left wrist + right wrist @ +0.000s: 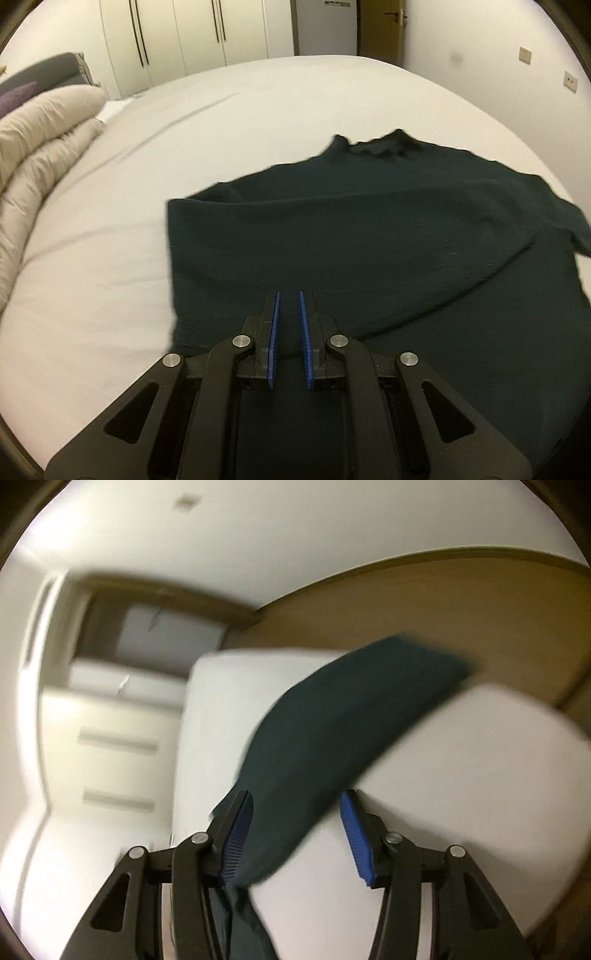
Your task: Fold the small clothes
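Observation:
A dark green short-sleeved top (351,236) lies spread on the white bed (184,147), collar at the far side. My left gripper (290,295) hovers over its near hem, blue pads a narrow gap apart, nothing between them. In the blurred right wrist view my right gripper (295,797) is wide open. Part of the dark green top (332,723) lies between its fingers and drapes over the left pad (236,834); it is not clamped.
A cream duvet (40,140) is bunched at the bed's left side. White wardrobe doors (184,33) and a wooden door (380,26) stand behind the bed. The right wrist view shows the mattress edge (461,768), wooden floor (443,602) and white drawers (110,746).

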### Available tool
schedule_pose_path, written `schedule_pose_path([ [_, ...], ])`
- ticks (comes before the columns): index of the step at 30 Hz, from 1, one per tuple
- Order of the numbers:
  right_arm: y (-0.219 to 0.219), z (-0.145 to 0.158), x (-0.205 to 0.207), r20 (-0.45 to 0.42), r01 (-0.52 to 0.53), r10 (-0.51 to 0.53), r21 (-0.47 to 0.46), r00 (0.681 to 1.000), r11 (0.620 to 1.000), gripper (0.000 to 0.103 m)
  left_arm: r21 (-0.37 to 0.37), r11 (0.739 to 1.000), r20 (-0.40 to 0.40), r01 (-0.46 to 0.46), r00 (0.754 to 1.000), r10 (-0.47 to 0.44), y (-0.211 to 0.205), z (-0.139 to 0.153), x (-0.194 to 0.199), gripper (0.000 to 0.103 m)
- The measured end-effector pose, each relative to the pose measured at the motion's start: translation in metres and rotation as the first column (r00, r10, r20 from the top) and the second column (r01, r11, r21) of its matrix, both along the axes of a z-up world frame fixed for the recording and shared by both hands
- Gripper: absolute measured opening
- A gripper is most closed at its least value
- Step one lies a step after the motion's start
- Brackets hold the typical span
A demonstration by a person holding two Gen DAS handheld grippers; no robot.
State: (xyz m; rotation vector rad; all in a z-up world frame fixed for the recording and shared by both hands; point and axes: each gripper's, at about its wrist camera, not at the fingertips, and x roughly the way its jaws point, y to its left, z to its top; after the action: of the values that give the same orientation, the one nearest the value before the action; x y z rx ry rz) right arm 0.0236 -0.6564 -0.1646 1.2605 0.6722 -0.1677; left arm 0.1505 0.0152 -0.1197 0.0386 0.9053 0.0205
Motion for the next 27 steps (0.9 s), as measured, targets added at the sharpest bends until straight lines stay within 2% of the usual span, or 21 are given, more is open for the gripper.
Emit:
schedule_pose_path([
  [3, -0.005, -0.006, -0.003, -0.027, 0.036, -0.034, 0.066, 0.999, 0.997, 0.052, -0.038, 0.999, -0.012, 0.018, 1.000, -0.019, -0.021, 0.001, -0.004, 0.010],
  [6, 0.000, -0.005, 0.005, -0.036, 0.069, -0.066, 0.089, 0.997, 0.994, 0.056, -0.074, 0.997, -0.022, 0.039, 0.999, -0.041, -0.033, 0.003, -0.006, 0.010],
  [10, -0.005, -0.006, 0.028, 0.025, 0.083, -0.088, 0.139, 0.996, 0.987, 0.057, -0.135, 0.989, -0.028, 0.053, 0.998, -0.057, -0.039, 0.006, -0.009, 0.010],
  [12, -0.012, -0.014, 0.035, 0.058, 0.146, -0.160, 0.196, 0.985, 0.970, 0.056, -0.184, 0.982, -0.029, 0.047, 0.998, -0.053, -0.036, 0.008, -0.009, 0.010],
  [14, -0.017, -0.016, 0.040, 0.079, 0.196, -0.217, 0.210, 0.973, 0.958, 0.055, -0.253, 0.967, -0.041, 0.036, 0.998, -0.048, -0.028, 0.008, -0.007, 0.010],
  [15, -0.021, -0.015, 0.043, 0.084, 0.204, -0.224, 0.202, 0.971, 0.958, 0.055, -0.279, 0.960, -0.052, 0.022, 0.998, -0.039, -0.024, 0.007, -0.005, 0.011],
  [17, -0.023, -0.012, 0.052, 0.081, 0.210, -0.225, 0.164, 0.971, 0.964, 0.051, -0.318, 0.948, -0.062, 0.009, 0.998, -0.030, -0.018, 0.005, -0.003, 0.024],
  [18, -0.022, -0.011, 0.057, 0.076, 0.206, -0.219, 0.150, 0.973, 0.967, 0.047, -0.349, 0.937, -0.063, 0.005, 0.998, -0.028, -0.013, 0.004, -0.002, 0.038],
  [19, -0.024, -0.011, 0.060, 0.075, 0.202, -0.214, 0.143, 0.974, 0.969, 0.044, -0.390, 0.921, -0.061, -0.004, 0.998, -0.021, -0.008, 0.004, -0.001, 0.062],
  [20, -0.023, -0.009, 0.063, 0.071, 0.197, -0.208, 0.129, 0.976, 0.972, 0.042, -0.417, 0.909, -0.054, -0.018, 0.999, -0.005, -0.002, 0.004, -0.001, 0.070],
  [21, -0.020, -0.004, 0.065, 0.065, 0.193, -0.200, 0.105, 0.978, 0.976, 0.036, -0.440, 0.898, -0.042, -0.035, 0.999, 0.019, 0.003, 0.005, -0.002, 0.074],
  [22, -0.020, -0.001, 0.067, 0.060, 0.187, -0.193, 0.085, 0.979, 0.979, 0.027, -0.460, 0.887, -0.040, -0.045, 0.999, 0.030, 0.008, 0.005, -0.001, 0.074],
  [24, -0.003, 0.017, 0.083, 0.039, 0.146, -0.145, -0.013, 0.989, 0.989, 0.018, -0.494, 0.868, -0.057, -0.059, 0.998, 0.035, 0.016, 0.002, 0.003, 0.074],
  [27, 0.032, 0.054, 0.111, 0.022, 0.028, -0.024, -0.200, 0.999, 0.979, 0.017, -0.552, 0.831, -0.069, -0.069, 0.997, 0.037, 0.027, 0.001, 0.009, 0.074],
])
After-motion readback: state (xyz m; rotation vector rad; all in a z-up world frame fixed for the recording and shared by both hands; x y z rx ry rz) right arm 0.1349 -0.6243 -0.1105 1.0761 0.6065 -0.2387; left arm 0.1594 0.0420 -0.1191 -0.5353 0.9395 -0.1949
